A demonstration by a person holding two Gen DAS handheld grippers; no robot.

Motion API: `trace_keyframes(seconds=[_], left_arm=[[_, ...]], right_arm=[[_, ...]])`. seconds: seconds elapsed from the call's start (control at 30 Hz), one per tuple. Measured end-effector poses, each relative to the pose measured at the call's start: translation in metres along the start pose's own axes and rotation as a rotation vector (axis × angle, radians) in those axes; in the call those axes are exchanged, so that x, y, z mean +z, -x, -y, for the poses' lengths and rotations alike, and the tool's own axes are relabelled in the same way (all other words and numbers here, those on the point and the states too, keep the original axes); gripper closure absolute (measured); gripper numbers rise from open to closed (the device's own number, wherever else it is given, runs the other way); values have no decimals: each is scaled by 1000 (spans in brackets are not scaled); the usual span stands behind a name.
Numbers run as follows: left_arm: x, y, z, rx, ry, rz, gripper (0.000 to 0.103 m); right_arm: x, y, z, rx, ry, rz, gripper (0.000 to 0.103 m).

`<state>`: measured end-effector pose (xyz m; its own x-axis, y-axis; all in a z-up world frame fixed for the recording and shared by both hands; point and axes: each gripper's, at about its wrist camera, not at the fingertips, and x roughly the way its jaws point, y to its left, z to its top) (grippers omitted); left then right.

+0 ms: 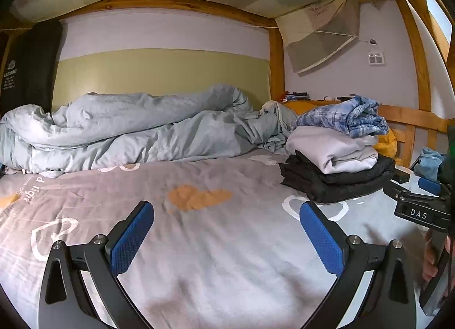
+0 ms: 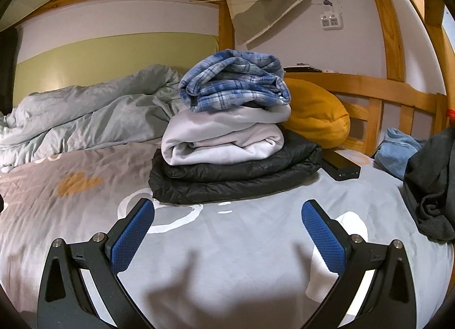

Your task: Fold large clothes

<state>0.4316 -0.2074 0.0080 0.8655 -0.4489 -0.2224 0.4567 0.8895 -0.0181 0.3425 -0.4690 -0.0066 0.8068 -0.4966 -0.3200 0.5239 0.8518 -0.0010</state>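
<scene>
on bed sheet [image 2: 227, 243]: one stack [image 2: 227, 135], three folded garments; both grippers [image 1: 226, 232] [image 2: 227, 229] wide, empty.

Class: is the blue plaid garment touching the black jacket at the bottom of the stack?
Apart. The right wrist view shows the white garment lying between the blue plaid garment and the black jacket.

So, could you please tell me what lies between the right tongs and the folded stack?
Only bare grey bedsheet separates the open right tongs from the folded stack, in the right wrist view.
</scene>
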Motion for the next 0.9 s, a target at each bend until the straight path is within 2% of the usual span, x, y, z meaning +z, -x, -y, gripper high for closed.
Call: trace_keyframes(seconds=[0.43, 0.8, 0.9], left_arm=[[0, -1, 2, -1, -13, -17, 0], [-4, -8, -1, 1, -2, -46, 0], [-4, -7, -3, 1, -5, -45, 0]], right_arm=[[0, 0, -1, 9, -5, -4, 0], [0, 7, 0, 17, -7, 35, 0], [0, 5, 0, -7, -9, 26, 0]])
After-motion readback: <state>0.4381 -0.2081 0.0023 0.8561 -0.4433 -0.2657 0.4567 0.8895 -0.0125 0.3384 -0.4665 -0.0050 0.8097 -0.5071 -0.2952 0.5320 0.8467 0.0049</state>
